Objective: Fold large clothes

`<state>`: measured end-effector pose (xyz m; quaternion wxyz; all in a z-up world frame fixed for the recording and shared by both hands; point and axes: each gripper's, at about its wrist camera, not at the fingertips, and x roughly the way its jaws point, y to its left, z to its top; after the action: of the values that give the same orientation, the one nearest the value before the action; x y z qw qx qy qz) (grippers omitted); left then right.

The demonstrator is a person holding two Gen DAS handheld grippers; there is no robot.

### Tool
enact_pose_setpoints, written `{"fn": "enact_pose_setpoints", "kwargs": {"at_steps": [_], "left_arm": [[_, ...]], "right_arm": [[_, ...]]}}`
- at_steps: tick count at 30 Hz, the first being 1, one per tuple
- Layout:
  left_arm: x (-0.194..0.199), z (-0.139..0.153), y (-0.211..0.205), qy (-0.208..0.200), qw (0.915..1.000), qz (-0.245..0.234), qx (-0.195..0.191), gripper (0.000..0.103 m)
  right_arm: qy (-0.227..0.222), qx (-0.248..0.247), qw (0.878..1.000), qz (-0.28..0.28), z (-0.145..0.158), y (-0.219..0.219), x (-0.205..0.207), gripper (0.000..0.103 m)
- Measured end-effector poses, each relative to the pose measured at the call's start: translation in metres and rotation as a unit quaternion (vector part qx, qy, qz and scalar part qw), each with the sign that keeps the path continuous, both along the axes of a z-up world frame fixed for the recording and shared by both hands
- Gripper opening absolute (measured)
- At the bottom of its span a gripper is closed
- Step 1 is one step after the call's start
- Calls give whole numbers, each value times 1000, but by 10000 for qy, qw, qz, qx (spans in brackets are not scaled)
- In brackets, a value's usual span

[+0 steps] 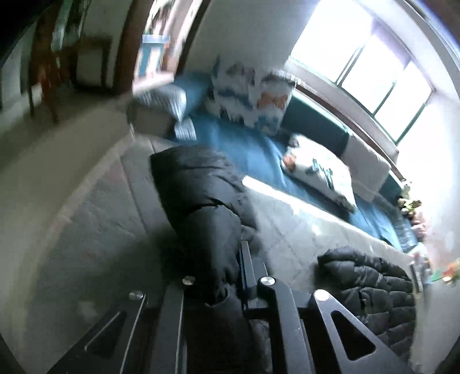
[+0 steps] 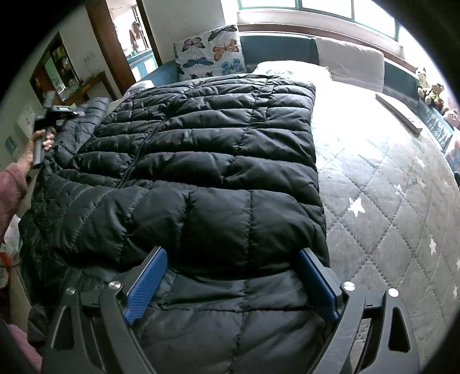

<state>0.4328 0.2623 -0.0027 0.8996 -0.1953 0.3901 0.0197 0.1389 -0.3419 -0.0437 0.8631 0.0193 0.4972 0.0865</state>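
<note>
A black quilted puffer jacket (image 2: pixel 207 161) lies spread on the grey quilted mattress (image 2: pixel 382 201). My right gripper (image 2: pixel 231 253) is open just above the jacket's near edge, its blue pads (image 2: pixel 148 284) wide apart on either side of the fabric. My left gripper (image 1: pixel 230 259) is shut on a sleeve of the jacket (image 1: pixel 201 201) and holds it lifted above the bed. It also shows in the right wrist view (image 2: pixel 57 110) at the jacket's far left side, held by a hand. The rest of the jacket (image 1: pixel 371 284) lies to the right in the left wrist view.
Butterfly-print pillows (image 2: pixel 210 51) and a white pillow (image 2: pixel 290 69) lie at the head of the bed on a blue sheet (image 1: pixel 247 143). Soft toys (image 2: pixel 431 89) sit on the ledge under the window (image 2: pixel 316 8). A doorway (image 2: pixel 129 43) and shelves (image 2: pixel 57 69) stand at the left.
</note>
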Motion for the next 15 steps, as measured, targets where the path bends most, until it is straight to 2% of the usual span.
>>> {"fn": "enact_pose_setpoints", "kwargs": {"at_steps": [4,7,11,15], "left_arm": [[-53,76,-9,-808,9960,194,314,12],[-102,134,-32,-1402,9880,36,649,12],[-175,195,-99,-2116,9684,-490,1228,12],[-237,217,-173,-2552,9466,-1022,1688,12]], "right_arm": [[-13,-59,10000,10,0,1,0,100],[0,-155,9999,30,2,3,0,100],[-14,-312,9995,29,7,7,1,99],[-344,-470,9983,74,25,10,-8,99]]}}
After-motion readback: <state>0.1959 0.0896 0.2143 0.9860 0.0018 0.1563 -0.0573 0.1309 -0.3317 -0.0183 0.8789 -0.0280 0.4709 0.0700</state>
